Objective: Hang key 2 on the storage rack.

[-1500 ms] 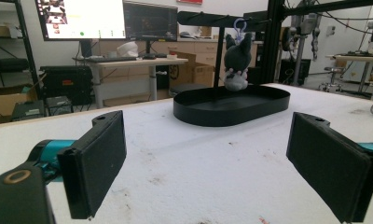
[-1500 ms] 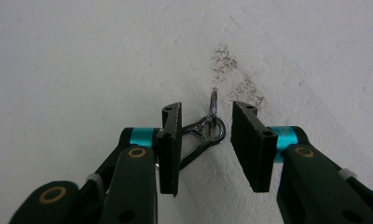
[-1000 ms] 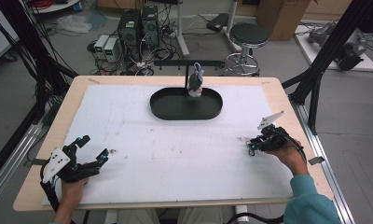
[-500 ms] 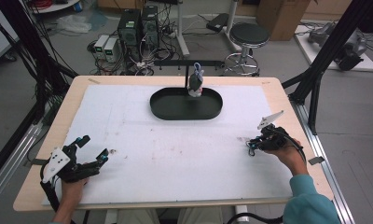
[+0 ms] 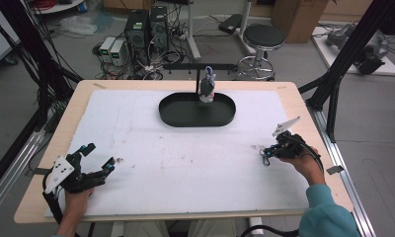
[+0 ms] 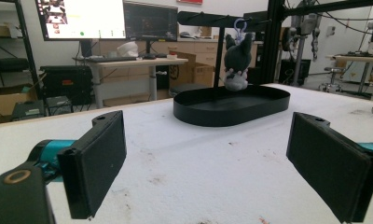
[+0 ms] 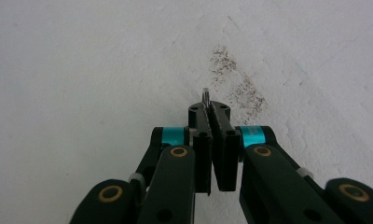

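A grey and white plush keychain [image 5: 207, 88] [image 6: 237, 63] hangs from a black bar stand [image 5: 200, 65] over the black oval tray [image 5: 176, 116] [image 6: 198, 114] at the table's far middle. My left gripper [image 5: 100, 157] [image 6: 208, 172] rests at the near left corner, open wide, with nothing between its jaws. At the right side, my right gripper [image 5: 264, 155] [image 7: 210, 109] points down at the white mat with its jaws pressed together. A small metal ring [image 7: 205, 95] sticks out from between their tips.
The white mat [image 5: 185, 163] covers most of the wooden table. Brown specks [image 7: 236, 79] mark it beside the right gripper. A tiny speck [image 5: 119, 159] lies by the left gripper. Black frame posts [image 5: 343, 54] stand at the right edge; a stool [image 5: 264, 37] stands behind.
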The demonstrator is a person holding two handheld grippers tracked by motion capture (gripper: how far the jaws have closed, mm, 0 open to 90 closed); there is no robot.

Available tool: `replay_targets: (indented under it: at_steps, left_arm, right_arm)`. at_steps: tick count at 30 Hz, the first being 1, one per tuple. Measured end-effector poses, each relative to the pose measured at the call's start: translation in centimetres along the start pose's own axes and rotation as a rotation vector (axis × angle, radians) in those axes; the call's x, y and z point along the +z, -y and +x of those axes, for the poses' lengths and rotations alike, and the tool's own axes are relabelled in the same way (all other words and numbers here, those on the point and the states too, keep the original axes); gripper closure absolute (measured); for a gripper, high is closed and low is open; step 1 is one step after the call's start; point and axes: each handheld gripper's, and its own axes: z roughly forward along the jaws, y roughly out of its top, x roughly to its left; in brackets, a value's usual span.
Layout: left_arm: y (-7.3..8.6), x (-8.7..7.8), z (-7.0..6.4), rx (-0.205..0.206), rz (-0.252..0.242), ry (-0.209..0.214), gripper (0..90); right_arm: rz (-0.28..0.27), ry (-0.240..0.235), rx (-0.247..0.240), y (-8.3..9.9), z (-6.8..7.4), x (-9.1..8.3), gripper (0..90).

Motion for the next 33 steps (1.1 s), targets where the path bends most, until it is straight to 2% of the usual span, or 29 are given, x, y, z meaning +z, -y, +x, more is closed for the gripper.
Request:
replay_targets:
  at_steps: [6,9,21,28,33]
  left_arm:
    - [0.0,0.0,0.0,0.000,0.000,0.000,12.4]
    - [0.0,0.0,0.0,0.000,0.000,0.000,12.4]
    - [0.0,0.0,0.0,-0.002,0.000,0.001,12.4]
    - [0.0,0.0,0.0,-0.001,-0.001,-0.001,12.4]
    - [0.0,0.0,0.0,-0.002,-0.002,0.000,12.4]
  right_arm:
    - [0.000,-0.006,0.010,-0.1,0.0,-0.1,88.9]
    - [-0.020,-0.005,0.021,-0.1,0.0,-0.3,88.9]
    - [-0.227,-0.048,0.077,-0.4,-0.3,-2.1,89.0]
    - [-0.320,-0.057,0.076,-1.9,-0.4,-3.3,88.9]
    - [-0.421,-0.097,0.077,-3.5,-0.4,-4.2,89.0]
